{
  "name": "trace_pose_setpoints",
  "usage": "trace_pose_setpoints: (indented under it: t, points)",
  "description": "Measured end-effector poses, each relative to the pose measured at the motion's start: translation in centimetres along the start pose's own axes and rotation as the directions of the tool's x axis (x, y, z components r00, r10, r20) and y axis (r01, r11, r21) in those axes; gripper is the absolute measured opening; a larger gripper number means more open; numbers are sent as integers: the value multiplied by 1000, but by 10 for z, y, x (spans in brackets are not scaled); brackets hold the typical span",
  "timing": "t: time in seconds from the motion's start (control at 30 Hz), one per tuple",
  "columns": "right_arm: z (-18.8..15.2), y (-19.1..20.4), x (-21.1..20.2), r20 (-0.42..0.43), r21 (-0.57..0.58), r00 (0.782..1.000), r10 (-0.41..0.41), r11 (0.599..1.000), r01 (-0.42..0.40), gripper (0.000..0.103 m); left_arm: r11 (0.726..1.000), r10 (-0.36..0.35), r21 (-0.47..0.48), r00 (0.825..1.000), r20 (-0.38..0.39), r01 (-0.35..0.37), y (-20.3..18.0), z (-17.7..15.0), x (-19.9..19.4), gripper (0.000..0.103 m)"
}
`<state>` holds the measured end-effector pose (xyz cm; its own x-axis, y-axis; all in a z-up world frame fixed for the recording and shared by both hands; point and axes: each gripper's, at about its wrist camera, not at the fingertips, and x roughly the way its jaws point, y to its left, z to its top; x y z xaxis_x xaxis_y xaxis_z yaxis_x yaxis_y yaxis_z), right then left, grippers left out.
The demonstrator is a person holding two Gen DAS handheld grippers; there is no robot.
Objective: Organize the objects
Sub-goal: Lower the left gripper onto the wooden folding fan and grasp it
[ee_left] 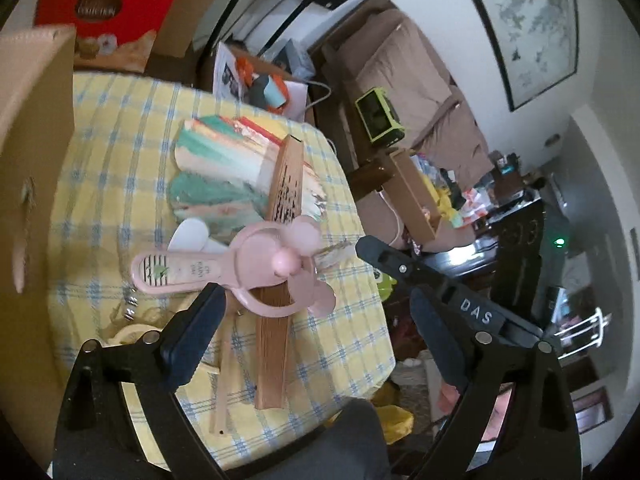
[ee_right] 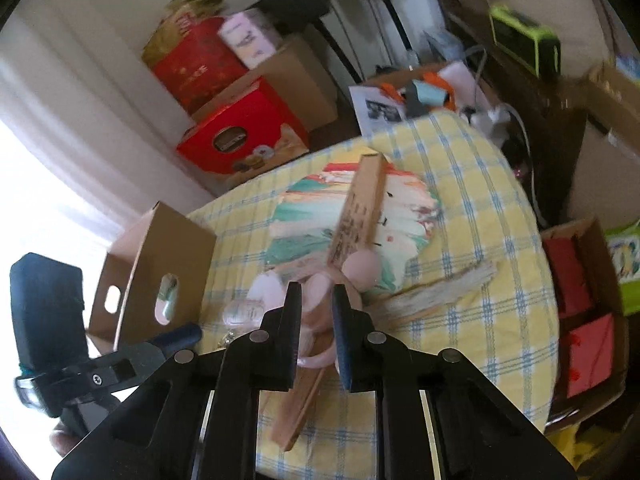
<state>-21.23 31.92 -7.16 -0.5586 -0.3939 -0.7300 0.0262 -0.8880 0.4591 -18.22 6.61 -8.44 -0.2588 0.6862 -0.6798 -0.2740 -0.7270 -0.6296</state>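
The pink handheld fan sits near the middle of the bench, on its yellow checked cloth, resting across a folded wooden fan with its striped handle pointing toward the cardboard box at the bench's left edge. Behind it, toward the far edge, lie painted paper fans spread flat.

The left gripper hangs above the near edge with its jaws released and wide, nothing between them. The right gripper has its jaws clenched almost together; in the right wrist view the pink fan's ring shows just past and between the fingertips, but motion blur leaves it unclear whether the pads actually pinch it, so I cannot tell if anything is held.

The pink fan looks like light, hollow plastic: stiff in the handle, thin in the ring guard, with soft rounded blades that would bend or pop off if squeezed. The handle is probably the best place to take hold, across its narrow sides, since the smooth ring could slip or flex. The wooden fan under it is stiff and likely to slide on the cloth if nudged, and the paper fans will crease easily.
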Motion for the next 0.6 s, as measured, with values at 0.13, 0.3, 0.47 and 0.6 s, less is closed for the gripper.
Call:
trace_pose_setpoints:
  t: [0.13,0.3,0.47,0.6]
  points:
    - [-4,8,3,-10,-31,998,-66,997,65,16,997,63,-48,998,-6,-63,16,-2,-4,94]
    - [-14,-5,20,-60,4,995,-74,997,75,33,984,152,-93,988,-23,-154,40,-7,4,99]
    - [-20,-14,36,-96,15,990,-100,995,102,33,980,162,-108,985,-65,-169,53,-12,21,99]
    - [-23,-25,40,-105,41,990,-92,994,97,33,981,172,-83,982,-72,-178,53,-20,21,99]
